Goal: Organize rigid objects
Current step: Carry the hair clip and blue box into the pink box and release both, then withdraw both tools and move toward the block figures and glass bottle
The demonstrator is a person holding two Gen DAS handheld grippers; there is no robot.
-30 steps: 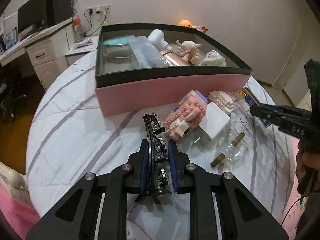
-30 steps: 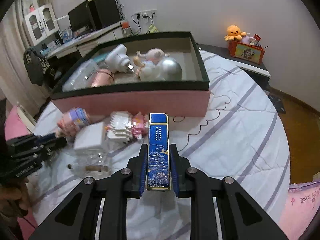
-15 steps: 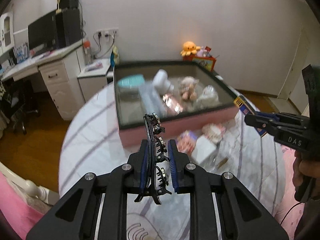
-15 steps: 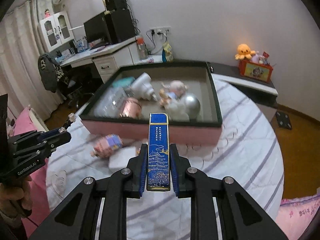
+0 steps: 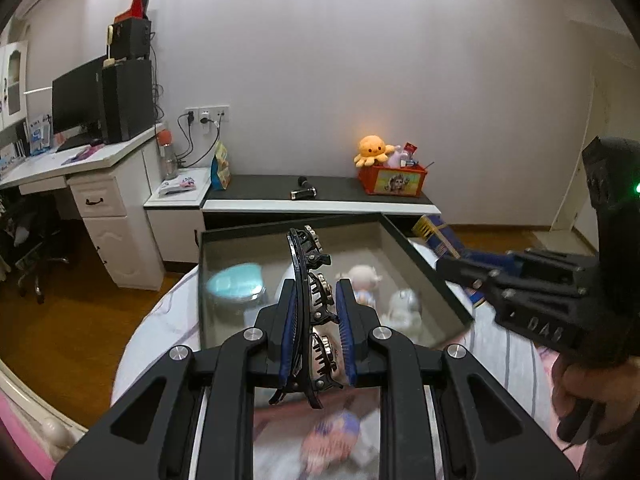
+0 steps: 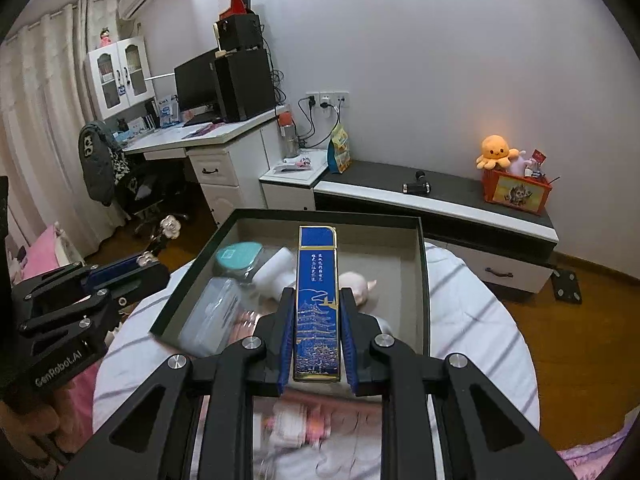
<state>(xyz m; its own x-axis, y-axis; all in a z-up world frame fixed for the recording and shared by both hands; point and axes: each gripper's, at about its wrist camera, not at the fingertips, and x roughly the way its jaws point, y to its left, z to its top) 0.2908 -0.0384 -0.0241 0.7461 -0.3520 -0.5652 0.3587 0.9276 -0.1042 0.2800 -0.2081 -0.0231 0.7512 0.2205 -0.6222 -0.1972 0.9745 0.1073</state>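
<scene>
The left gripper (image 5: 317,330) pinches a black hair clip (image 5: 310,312) lengthwise, its long axis pointing forward over the box (image 5: 424,268). The right gripper (image 6: 317,338) clamps a blue case (image 6: 317,304) (long axis also forward, toward the box).

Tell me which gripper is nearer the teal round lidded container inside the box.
Left. The left gripper, shut on a black hair claw clip, hovers just right of the teal round lidded container. The right gripper, holding a blue rectangular case, sits further right.
</scene>
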